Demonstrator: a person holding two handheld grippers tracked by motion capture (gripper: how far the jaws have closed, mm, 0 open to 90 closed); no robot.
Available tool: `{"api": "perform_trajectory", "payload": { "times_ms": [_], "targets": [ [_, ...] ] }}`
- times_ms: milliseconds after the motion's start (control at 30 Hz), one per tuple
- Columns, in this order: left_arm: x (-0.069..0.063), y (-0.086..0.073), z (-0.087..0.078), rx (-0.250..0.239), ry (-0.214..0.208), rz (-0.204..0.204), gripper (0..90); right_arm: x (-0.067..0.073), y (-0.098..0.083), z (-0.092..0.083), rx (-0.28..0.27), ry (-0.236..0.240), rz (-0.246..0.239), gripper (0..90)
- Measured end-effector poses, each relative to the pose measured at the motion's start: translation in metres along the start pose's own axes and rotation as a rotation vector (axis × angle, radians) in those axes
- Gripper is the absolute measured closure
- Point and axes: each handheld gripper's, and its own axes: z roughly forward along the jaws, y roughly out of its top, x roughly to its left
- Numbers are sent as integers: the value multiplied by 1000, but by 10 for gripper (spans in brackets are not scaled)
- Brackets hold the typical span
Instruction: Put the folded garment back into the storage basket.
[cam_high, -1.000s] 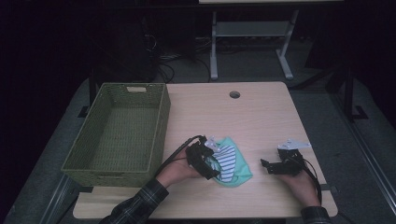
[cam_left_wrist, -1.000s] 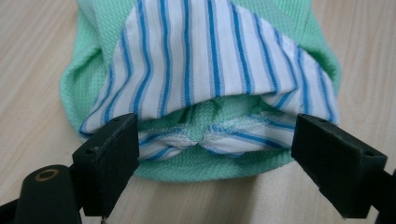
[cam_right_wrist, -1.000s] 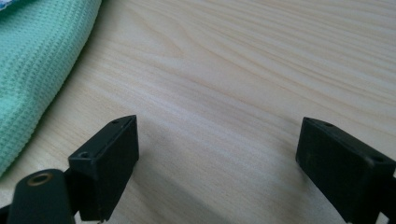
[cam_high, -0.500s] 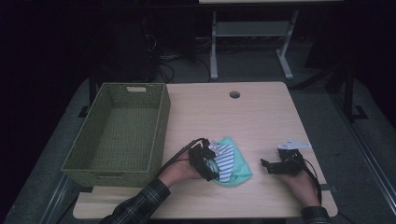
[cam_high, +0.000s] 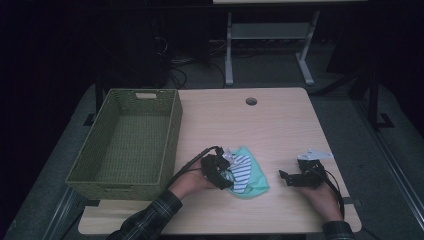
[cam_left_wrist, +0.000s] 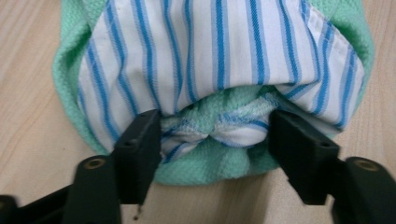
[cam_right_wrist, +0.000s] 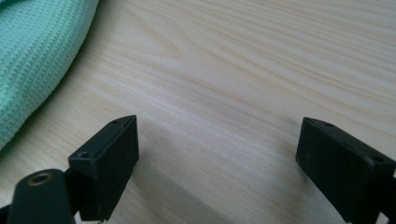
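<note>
L gripper (cam_left_wrist: 212, 140) sits at the near-left edge of the cloth bundle (cam_high: 246, 172), which lies on the table (cam_high: 280, 120) near the front edge, just right of the wicker basket (cam_high: 127, 142). Its jaws have just been closing, w/ a bunched fold of fabric between them – in the left gripper view the left pad touches the cloth, the right pad looks barely short of it, so prob. not a full pinch yet. Likely gathering the bundle for a lift toward the basket.

R gripper (cam_right_wrist: 217, 163) rests well apart to the right, jaws wide over bare wood, holding nothing – parked out of the way.

Bundle: mint-green waffle-knit cloth wrapped around a white piece w/ blue stripes, soft, crumpled, hem showing.
</note>
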Motion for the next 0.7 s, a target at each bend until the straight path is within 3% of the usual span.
{"api": "perform_trajectory", "payload": {
  "times_ms": [400, 700],
  "targets": [
    [2, 3, -1, -11, -25, 8, 709, 0, 0, 0, 0, -3, 5, 127],
    [3, 4, -1, -13, -39, -6, 808, 0, 0, 0, 0, -3, 4, 127]
  ]
}}
